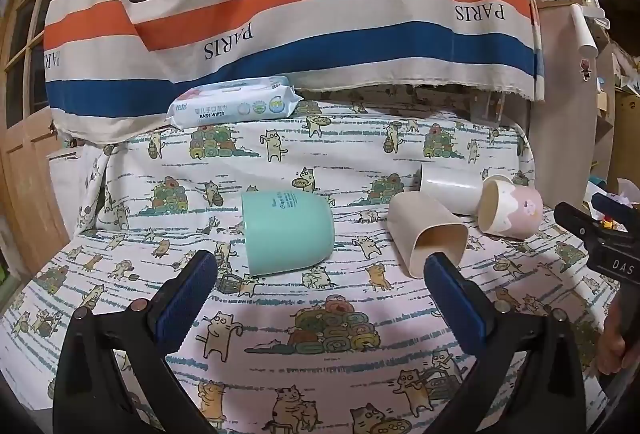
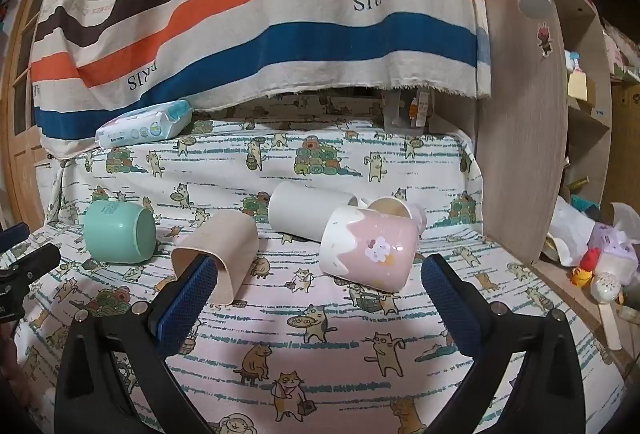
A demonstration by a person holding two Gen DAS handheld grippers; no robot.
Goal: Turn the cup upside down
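Several cups lie on the cat-print cloth. A mint green cup (image 1: pixel 286 232) (image 2: pixel 119 230) stands mouth down. A beige cup (image 1: pixel 429 234) (image 2: pixel 218 256), a white cup (image 1: pixel 450 190) (image 2: pixel 304 212) and a pink and white cup (image 1: pixel 510 209) (image 2: pixel 370 248) lie on their sides. My left gripper (image 1: pixel 320 268) is open and empty, just in front of the green cup. My right gripper (image 2: pixel 318 274) is open and empty, just in front of the pink cup; it also shows at the right edge of the left wrist view (image 1: pixel 600 230).
A pack of baby wipes (image 1: pixel 234 102) (image 2: pixel 146 124) lies at the back left under a hanging striped cloth (image 1: pixel 280 2). A wooden panel (image 2: pixel 524 138) stands at the right, with clutter and toys (image 2: pixel 592 266) beyond it. A wooden door (image 1: pixel 24 162) is at the left.
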